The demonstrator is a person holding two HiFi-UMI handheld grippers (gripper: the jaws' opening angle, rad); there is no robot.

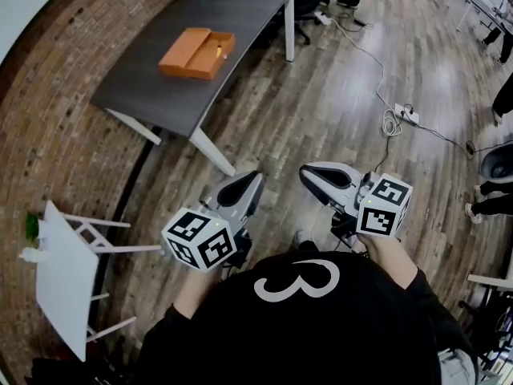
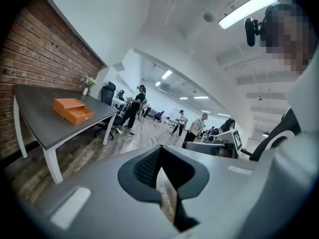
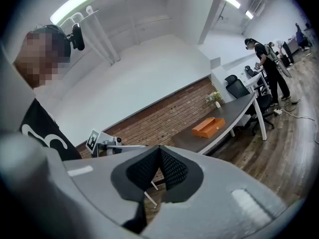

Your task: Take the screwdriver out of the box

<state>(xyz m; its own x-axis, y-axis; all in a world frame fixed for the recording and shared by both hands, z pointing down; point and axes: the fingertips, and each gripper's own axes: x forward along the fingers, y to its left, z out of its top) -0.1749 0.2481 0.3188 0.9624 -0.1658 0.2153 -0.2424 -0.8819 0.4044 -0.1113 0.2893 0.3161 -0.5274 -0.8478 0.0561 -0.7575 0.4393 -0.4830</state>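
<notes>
Up at eleven o'clock, orange box [image 1: 196, 53] on grey table [image 1: 160, 87], contents too small for me to tell, my left gripper [image 1: 250, 181] and right gripper [image 1: 311, 176] clenched empty, well apart from it, white table [image 1: 60, 279] at eight, power strip [image 1: 405, 115] at two.

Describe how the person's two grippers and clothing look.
The left gripper and right gripper have smooth grey shells tapering to jaws lined with black textured pads. Each carries a white cube printed with black square markers at its rear. The person wears a black top with a white looping print.
</notes>
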